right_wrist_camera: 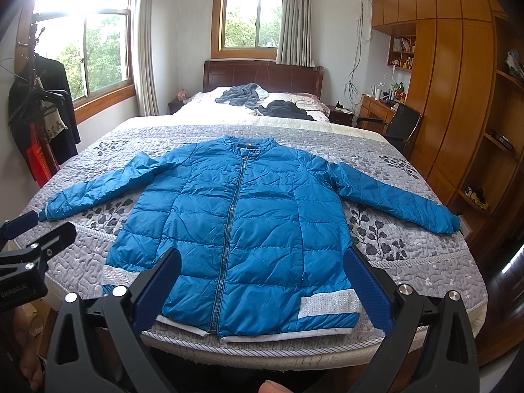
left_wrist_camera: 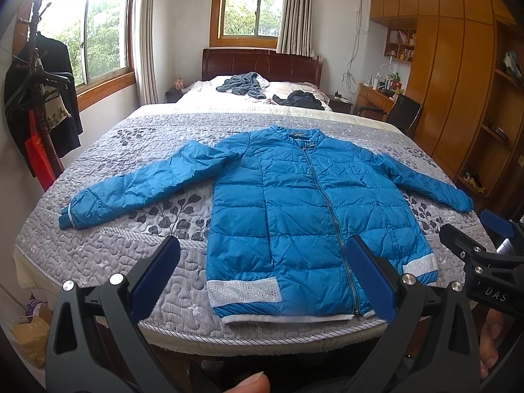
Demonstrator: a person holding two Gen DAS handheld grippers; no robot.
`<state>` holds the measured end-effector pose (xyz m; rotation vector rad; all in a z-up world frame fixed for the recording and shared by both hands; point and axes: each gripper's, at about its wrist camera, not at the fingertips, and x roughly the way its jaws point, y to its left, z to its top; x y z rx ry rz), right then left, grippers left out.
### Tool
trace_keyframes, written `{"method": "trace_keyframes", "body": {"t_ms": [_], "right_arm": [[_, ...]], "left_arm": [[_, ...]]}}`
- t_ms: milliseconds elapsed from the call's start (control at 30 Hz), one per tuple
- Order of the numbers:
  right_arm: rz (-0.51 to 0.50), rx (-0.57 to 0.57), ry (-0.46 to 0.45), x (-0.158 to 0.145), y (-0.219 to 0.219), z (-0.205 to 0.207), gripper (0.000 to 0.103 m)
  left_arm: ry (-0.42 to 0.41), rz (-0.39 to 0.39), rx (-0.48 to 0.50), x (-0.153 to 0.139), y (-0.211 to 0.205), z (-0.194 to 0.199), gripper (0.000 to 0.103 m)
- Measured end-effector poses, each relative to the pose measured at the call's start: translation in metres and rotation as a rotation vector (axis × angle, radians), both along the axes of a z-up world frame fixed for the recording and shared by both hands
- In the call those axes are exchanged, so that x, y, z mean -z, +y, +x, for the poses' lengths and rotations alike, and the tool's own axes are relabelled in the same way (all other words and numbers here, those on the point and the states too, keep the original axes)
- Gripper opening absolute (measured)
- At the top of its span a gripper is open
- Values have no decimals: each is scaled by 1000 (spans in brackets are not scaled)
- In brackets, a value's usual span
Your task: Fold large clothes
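The quilted blue zip-up puffer jacket [left_wrist_camera: 294,216] lies flat, sleeves spread, on the grey patterned bed [left_wrist_camera: 108,255], seemingly just beyond the wide-open, empty left claw [left_wrist_camera: 262,278] and right claw [right_wrist_camera: 262,291].

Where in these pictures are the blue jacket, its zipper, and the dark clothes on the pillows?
blue jacket [left_wrist_camera: 294,203]: left wrist view, on the quilted chest panel.
zipper [right_wrist_camera: 234,216]: right wrist view, midway down the closed front.
dark clothes [right_wrist_camera: 285,109]: right wrist view, on the middle of the crumpled heap by the headboard.
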<state>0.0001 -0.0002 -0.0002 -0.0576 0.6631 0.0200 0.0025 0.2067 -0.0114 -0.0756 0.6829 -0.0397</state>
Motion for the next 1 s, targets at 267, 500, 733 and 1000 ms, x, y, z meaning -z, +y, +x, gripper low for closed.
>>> {"method": "trace_keyframes", "body": {"t_ms": [267,500,733,1000], "right_arm": [[-1,1,0,2,1,-1,99],[-1,1,1,4,2,0,99],[-1,1,1,4,2,0,99],[0,1,1,4,1,1,99]], "left_arm": [[-2,0,-2,-1,0,0,100],[-1,0,-1,0,0,0,100],[-2,0,-2,0,0,0,100],[-2,0,-2,0,0,0,100]]}}
